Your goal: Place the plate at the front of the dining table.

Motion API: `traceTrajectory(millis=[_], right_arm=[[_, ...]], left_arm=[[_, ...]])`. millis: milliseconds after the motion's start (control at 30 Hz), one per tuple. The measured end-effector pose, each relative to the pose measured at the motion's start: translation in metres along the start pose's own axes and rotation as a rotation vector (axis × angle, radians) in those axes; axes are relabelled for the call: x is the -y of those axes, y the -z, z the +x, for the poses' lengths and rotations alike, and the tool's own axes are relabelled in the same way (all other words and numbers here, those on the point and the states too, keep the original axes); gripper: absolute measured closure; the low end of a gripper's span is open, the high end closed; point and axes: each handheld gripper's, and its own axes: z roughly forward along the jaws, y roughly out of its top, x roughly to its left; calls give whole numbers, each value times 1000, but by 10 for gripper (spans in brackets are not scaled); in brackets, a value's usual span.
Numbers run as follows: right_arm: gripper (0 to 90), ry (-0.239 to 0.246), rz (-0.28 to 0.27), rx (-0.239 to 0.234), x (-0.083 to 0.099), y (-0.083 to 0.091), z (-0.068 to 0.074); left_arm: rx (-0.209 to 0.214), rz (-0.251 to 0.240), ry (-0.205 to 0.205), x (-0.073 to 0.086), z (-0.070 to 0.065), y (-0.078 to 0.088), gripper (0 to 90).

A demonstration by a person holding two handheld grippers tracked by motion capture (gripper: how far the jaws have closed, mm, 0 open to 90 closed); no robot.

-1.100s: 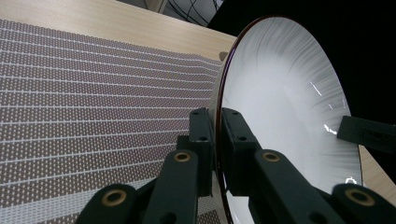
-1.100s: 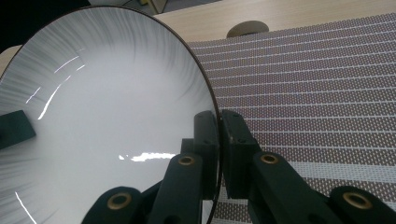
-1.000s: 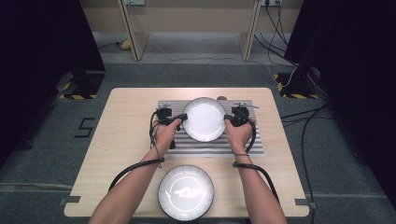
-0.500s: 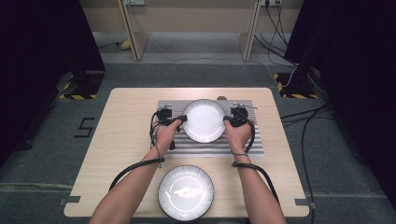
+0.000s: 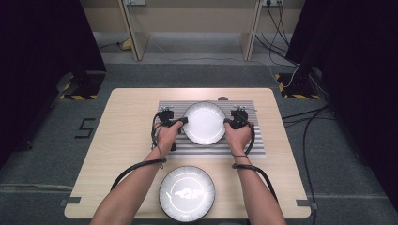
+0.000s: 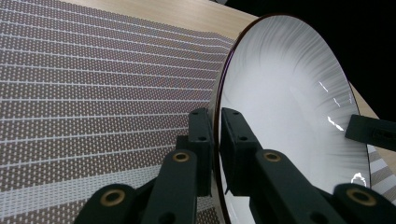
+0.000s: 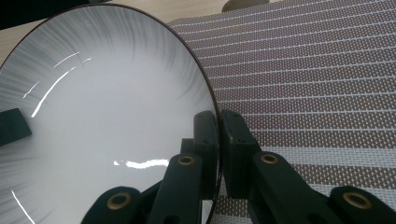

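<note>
A: Where was the white plate [image 5: 204, 123] at that moment?

B: Over the striped mat [image 5: 253, 145], around the middle of the wooden surface [image 5: 126, 136], pinched from both sides. The left gripper [image 5: 180, 121] had its jaws clenched on the rim at the plate's nine o'clock, and the right gripper [image 5: 228, 123] gripped the rim at three o'clock.

A: Could you confirm the grip close up?

B: Yes. In the left gripper view the left gripper [image 6: 216, 140] had one jaw on each face of the thin dark rim of the plate [image 6: 285, 107], with the mat [image 6: 93, 102] behind it. In the right gripper view the right gripper [image 7: 219, 144] clamped the plate [image 7: 102, 116] the same way, the mat [image 7: 317, 79] spreading off at three o'clock.

A: What else lay around?

B: A second plate [image 5: 187, 193], dark-rimmed with a glossy centre, sat at six o'clock near the front edge of the surface, between the person's forearms and well apart from the held one. A small round brown thing [image 5: 222, 99] sat at the mat's far edge, at about one o'clock from the held plate; I could not tell what it was.

A: Anything in the way?

B: Each gripper's black cable looped beside its wrist over the mat. Whether the plate touched the mat or hung just above it, I could not tell.
</note>
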Motion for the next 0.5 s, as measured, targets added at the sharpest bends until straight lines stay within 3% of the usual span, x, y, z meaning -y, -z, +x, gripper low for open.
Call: traceTrajectory(millis=[500], right_arm=[[859,0,3,7,-2,-3,1]], left_arm=[[-31,23,10,1,1,-4,817]])
